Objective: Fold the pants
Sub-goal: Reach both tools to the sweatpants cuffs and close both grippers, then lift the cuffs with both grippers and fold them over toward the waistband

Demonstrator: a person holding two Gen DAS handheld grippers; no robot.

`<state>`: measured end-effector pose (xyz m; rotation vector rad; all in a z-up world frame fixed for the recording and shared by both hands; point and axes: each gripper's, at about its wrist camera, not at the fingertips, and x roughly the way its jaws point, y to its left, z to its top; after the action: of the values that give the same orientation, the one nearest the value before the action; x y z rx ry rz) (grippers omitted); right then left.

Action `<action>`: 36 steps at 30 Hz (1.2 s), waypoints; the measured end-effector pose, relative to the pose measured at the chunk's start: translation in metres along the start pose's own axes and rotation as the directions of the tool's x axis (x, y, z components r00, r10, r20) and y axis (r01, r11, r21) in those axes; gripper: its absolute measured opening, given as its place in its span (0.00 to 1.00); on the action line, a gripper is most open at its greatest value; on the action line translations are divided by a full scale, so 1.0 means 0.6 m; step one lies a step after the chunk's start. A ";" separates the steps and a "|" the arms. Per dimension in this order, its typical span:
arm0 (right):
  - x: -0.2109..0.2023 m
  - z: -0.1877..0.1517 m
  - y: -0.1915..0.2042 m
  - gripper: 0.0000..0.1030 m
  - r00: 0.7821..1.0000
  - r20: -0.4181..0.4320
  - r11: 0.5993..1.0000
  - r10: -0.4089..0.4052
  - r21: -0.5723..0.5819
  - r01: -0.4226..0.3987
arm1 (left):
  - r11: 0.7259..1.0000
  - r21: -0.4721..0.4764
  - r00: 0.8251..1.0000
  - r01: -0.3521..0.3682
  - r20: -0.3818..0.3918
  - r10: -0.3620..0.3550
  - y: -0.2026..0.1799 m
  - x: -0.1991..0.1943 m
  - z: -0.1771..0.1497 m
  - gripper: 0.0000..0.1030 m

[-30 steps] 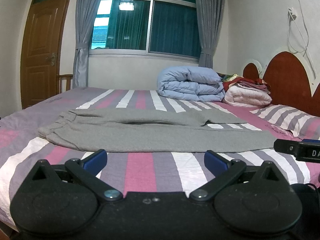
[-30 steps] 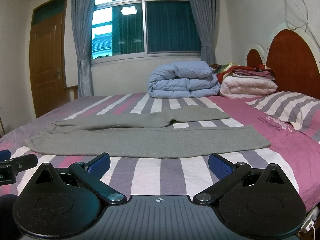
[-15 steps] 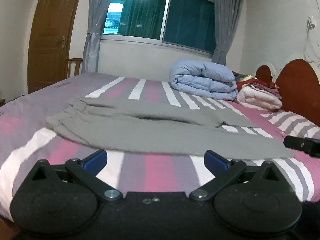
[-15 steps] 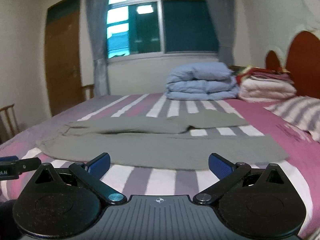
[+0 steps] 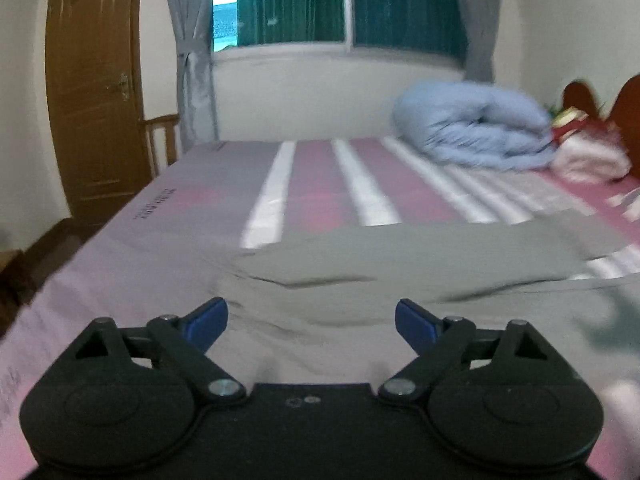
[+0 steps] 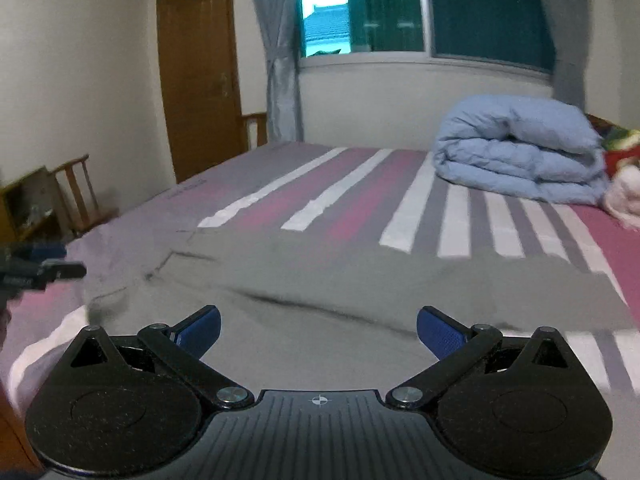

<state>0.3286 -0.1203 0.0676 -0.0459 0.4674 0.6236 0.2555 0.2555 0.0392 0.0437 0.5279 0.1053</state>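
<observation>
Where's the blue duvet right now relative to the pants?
The folded blue duvet sits at the far right of the bed in both wrist views, beyond the grey pants, below the window, beside the pink bedding pile.

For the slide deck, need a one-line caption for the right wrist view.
Right gripper, jaws open, over the end of grey pants spread on a striped bed; folded blue duvet behind.

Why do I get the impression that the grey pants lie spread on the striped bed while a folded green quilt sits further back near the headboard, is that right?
Nearly. The grey pants do lie spread on the pink, white and grey striped bed, but the folded quilt further back near the headboard is light blue, not green. The right wrist view shows it most clearly.
</observation>
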 end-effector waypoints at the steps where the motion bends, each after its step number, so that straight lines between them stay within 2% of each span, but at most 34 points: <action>1: 0.033 0.014 -0.001 1.00 1.000 0.007 1.000 -0.012 -0.028 0.013 | 1.000 0.003 1.000 0.012 -0.012 -0.012 0.022 0.032 0.009 0.76; 3: 0.118 0.042 -0.010 1.00 1.000 -0.029 0.998 0.005 -0.059 -0.007 | 0.999 0.015 0.998 0.035 -0.045 -0.034 0.062 0.099 0.025 0.65; 8: 0.313 0.081 -0.021 1.00 0.990 -0.125 0.986 0.061 -0.145 -0.079 | 0.995 -0.032 0.990 0.089 -0.111 -0.092 0.128 0.236 0.047 0.61; 10: 0.379 0.087 -0.027 1.00 0.988 -0.141 0.980 0.067 -0.176 -0.092 | 0.993 -0.017 0.985 0.116 -0.128 -0.117 0.141 0.279 0.050 0.61; 11: 0.413 0.091 -0.031 0.97 0.985 -0.154 0.979 0.071 -0.179 -0.099 | 0.992 -0.009 0.982 0.126 -0.142 -0.126 0.142 0.300 0.051 0.57; 12: 0.444 0.093 -0.036 0.80 0.982 -0.169 0.978 0.082 -0.176 -0.112 | 0.990 -0.009 0.977 0.141 -0.159 -0.141 0.144 0.321 0.051 0.55; 14: 0.495 0.089 -0.046 0.61 0.974 -0.210 0.976 0.081 -0.180 -0.120 | 0.987 -0.004 0.968 0.161 -0.192 -0.159 0.151 0.361 0.053 0.53; 18: 0.552 0.076 -0.071 0.61 0.959 -0.264 0.969 0.105 -0.189 -0.158 | 0.984 -0.014 0.954 0.178 -0.242 -0.176 0.169 0.425 0.060 0.55; 21: 0.583 0.066 -0.090 0.61 0.941 -0.321 0.960 0.101 -0.217 -0.178 | 0.980 -0.012 0.954 0.197 -0.228 -0.194 0.183 0.443 0.060 0.58; 25: 0.607 0.066 -0.102 0.61 0.916 -0.381 0.945 0.123 -0.239 -0.226 | 0.970 -0.046 0.939 0.239 -0.243 -0.243 0.198 0.470 0.056 0.67; 27: 0.617 0.067 -0.105 0.61 0.897 -0.418 0.939 0.144 -0.229 -0.258 | 0.965 -0.041 0.933 0.259 -0.249 -0.261 0.199 0.479 0.058 0.66; 28: 0.621 0.067 -0.104 0.61 0.890 -0.431 0.934 0.149 -0.234 -0.270 | 0.963 -0.025 0.931 0.268 -0.249 -0.265 0.198 0.481 0.060 0.60; 29: 0.624 0.067 -0.105 0.61 0.884 -0.441 0.929 0.157 -0.237 -0.283 | 0.956 -0.012 0.925 0.294 -0.250 -0.287 0.196 0.482 0.062 0.40; 30: 0.625 0.066 -0.104 0.57 0.877 -0.451 0.927 0.167 -0.231 -0.295 | 0.947 -0.008 0.917 0.322 -0.248 -0.313 0.192 0.482 0.066 0.33; 31: 0.626 0.066 -0.104 0.49 0.870 -0.457 0.923 0.182 -0.227 -0.312 | 0.947 0.010 0.921 0.321 -0.236 -0.309 0.185 0.478 0.068 0.22; 32: 0.623 0.068 -0.101 0.29 0.870 -0.458 0.923 0.182 -0.225 -0.311 | 0.945 0.040 0.925 0.325 -0.222 -0.309 0.178 0.472 0.070 0.14; 33: 0.617 0.072 -0.099 0.07 0.876 -0.451 0.929 0.173 -0.221 -0.297 | 0.944 0.062 0.930 0.323 -0.205 -0.305 0.173 0.464 0.071 0.11; 36: 0.568 0.089 -0.092 0.07 0.911 -0.377 0.938 0.167 -0.224 -0.265 | 0.940 0.072 0.938 0.334 -0.124 -0.324 0.183 0.423 0.075 0.08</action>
<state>0.6245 0.0328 -0.0382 -0.3768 0.7401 0.9045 0.4863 0.3922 -0.0412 0.0391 0.6442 -0.2466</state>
